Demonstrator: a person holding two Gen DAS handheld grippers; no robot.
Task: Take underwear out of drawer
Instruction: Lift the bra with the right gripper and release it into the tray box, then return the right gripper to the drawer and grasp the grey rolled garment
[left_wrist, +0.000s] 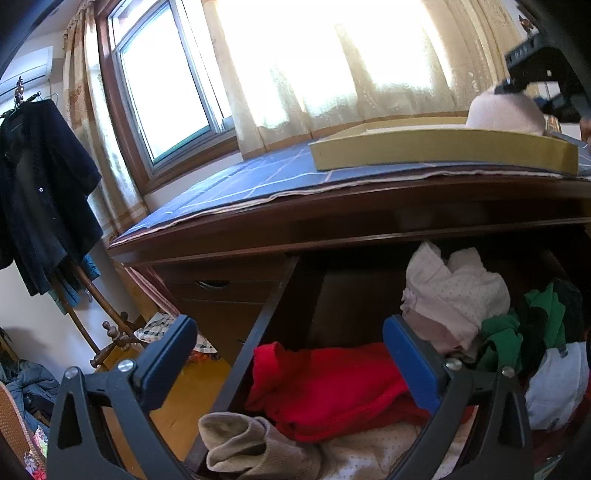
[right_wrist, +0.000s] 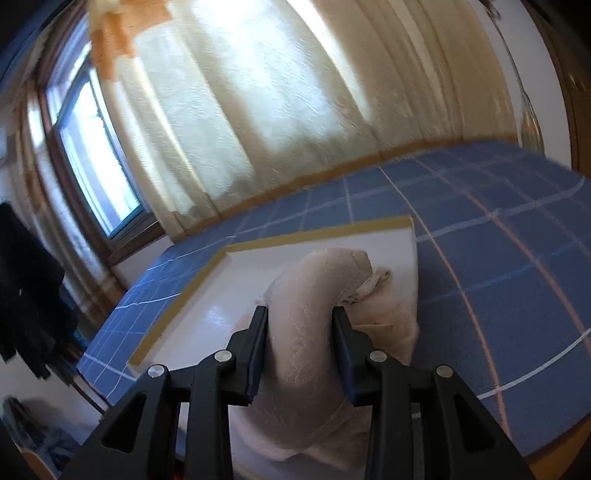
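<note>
Right wrist view showed the right gripper (right_wrist: 299, 326) angled down over a shallow tray (right_wrist: 192, 291) on the blue checked cloth (right_wrist: 498, 258), its jaws clamped on pale pink underwear (right_wrist: 306, 295) that draped into the tray. Only the left wrist view showed the drawer (left_wrist: 258, 332): the left gripper (left_wrist: 291, 350) hung over it, jaws wide and holding nothing, above a red garment (left_wrist: 325, 387) and other clothes.
</note>
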